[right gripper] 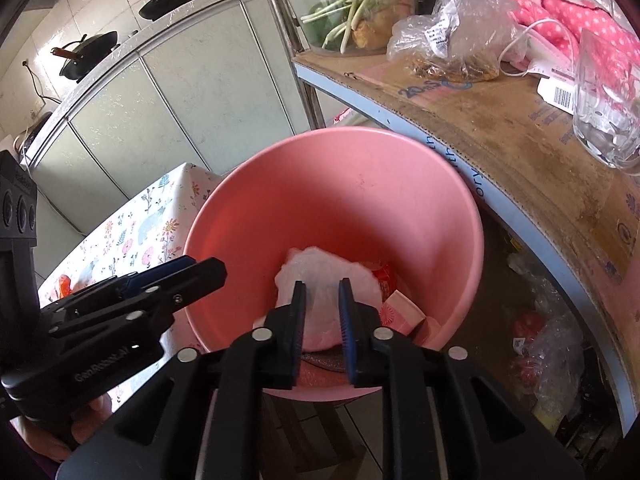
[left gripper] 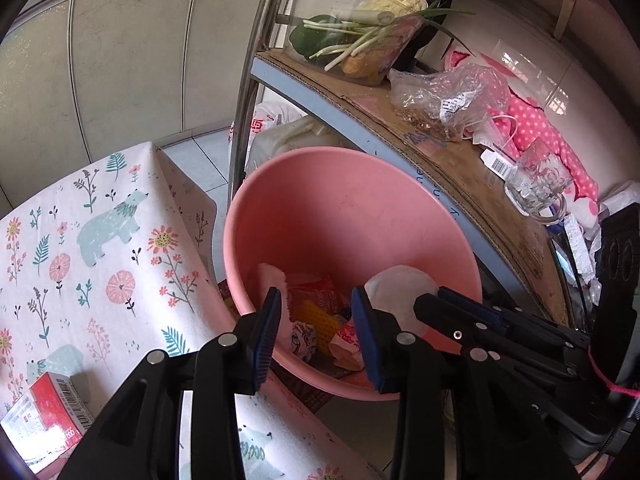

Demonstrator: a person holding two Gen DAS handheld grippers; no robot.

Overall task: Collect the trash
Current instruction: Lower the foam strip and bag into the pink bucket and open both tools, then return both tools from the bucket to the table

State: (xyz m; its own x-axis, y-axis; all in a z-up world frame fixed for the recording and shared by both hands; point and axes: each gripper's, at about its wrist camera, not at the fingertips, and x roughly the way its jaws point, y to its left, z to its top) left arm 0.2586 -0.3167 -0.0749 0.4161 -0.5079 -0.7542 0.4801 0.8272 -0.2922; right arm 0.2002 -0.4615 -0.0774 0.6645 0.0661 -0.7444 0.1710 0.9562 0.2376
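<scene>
Left tongs (left gripper: 316,312) wide apart over the pink basin (left gripper: 352,200), nothing gripped. Right tongs (right gripper: 322,300) narrowly parted around a white plastic wrapper (right gripper: 320,276), pads not clearly pressing it. Crumpled wrappers (left gripper: 316,312) lie in the basin beside the floral-cloth surface (left gripper: 100,240).

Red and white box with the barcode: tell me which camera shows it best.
The left wrist view. There the red and white box lies on the flowered tablecloth at the lower left, barcode in sight. The right wrist view shows only an unclear red patch on the cloth; I cannot tell whether it is the box.
</scene>
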